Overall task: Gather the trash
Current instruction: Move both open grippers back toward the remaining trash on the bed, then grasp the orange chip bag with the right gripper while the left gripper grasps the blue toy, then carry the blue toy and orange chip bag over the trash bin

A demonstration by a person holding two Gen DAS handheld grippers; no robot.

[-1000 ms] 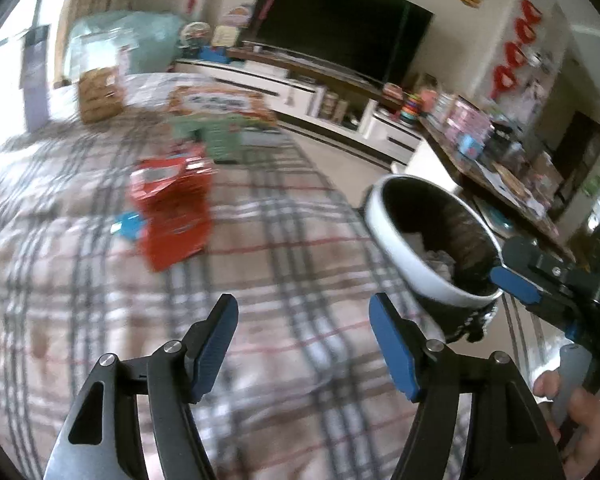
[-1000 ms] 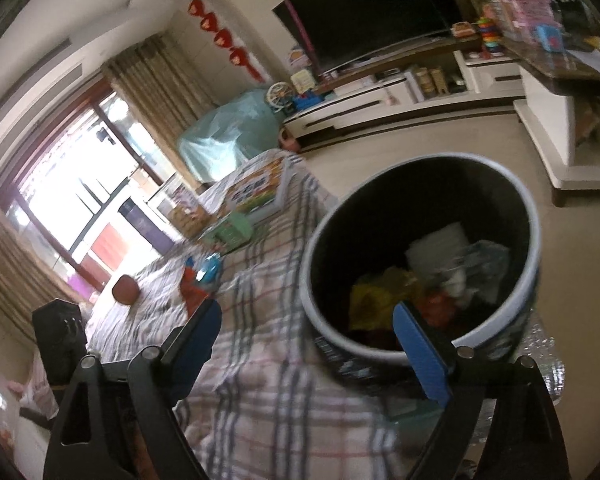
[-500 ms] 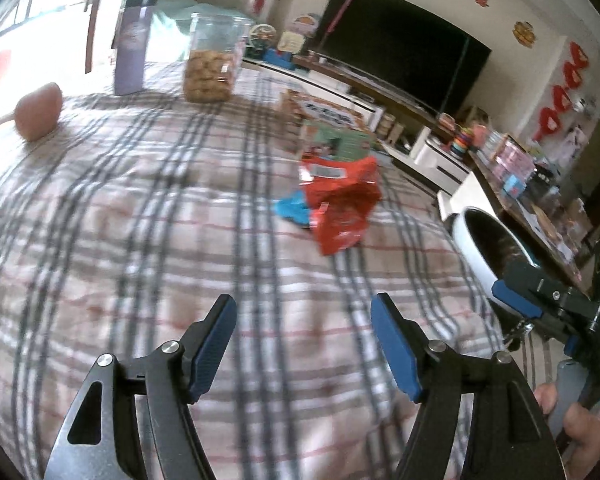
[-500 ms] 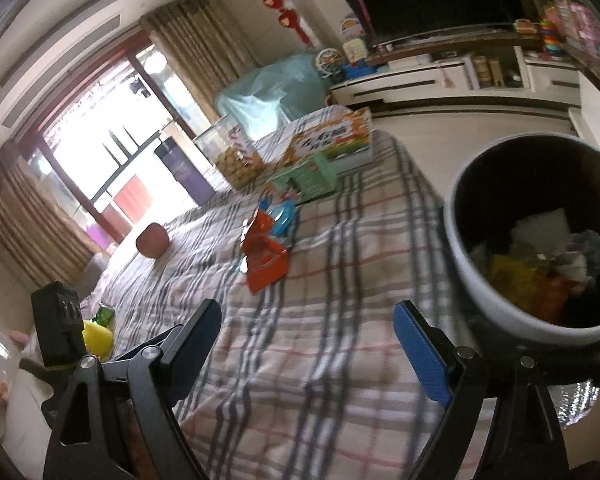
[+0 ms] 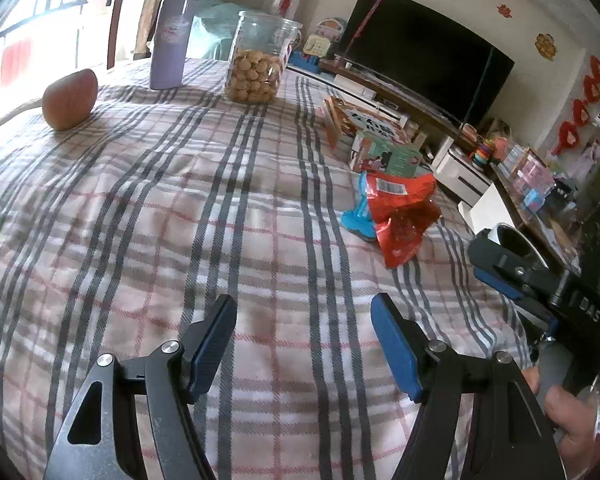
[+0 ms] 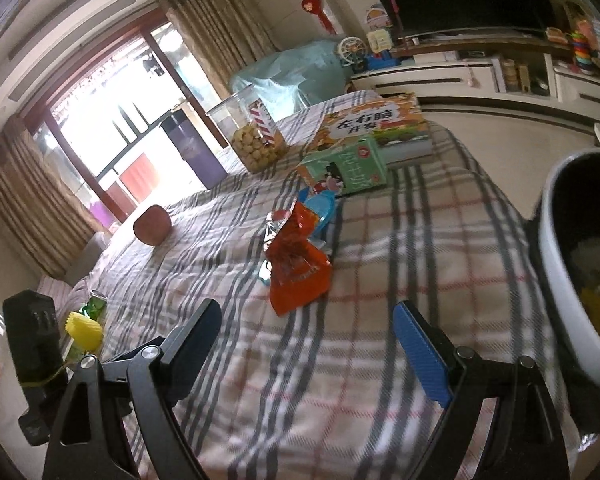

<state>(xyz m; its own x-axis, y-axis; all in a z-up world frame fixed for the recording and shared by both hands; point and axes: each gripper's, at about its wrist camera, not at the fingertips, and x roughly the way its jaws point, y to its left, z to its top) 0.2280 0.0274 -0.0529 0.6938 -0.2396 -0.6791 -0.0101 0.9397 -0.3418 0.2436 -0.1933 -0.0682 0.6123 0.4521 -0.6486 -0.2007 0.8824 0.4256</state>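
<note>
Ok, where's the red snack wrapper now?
On the plaid cloth, right of centre in the left wrist view: red snack wrapper overlapping a blue wrapper, below the green carton.

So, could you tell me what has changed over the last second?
Both grippers swung away from the trash bin toward the red wrapper on the plaid cloth. The left gripper and right gripper remain open and empty. The wrapper, cookie jar and apple have not moved.

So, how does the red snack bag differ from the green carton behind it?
The red snack bag is crumpled and lies flat; the green carton keeps its boxy shape. The bag is shiny foil, the carton matte with a cartoon print. Both rest on the plaid cloth.
</note>
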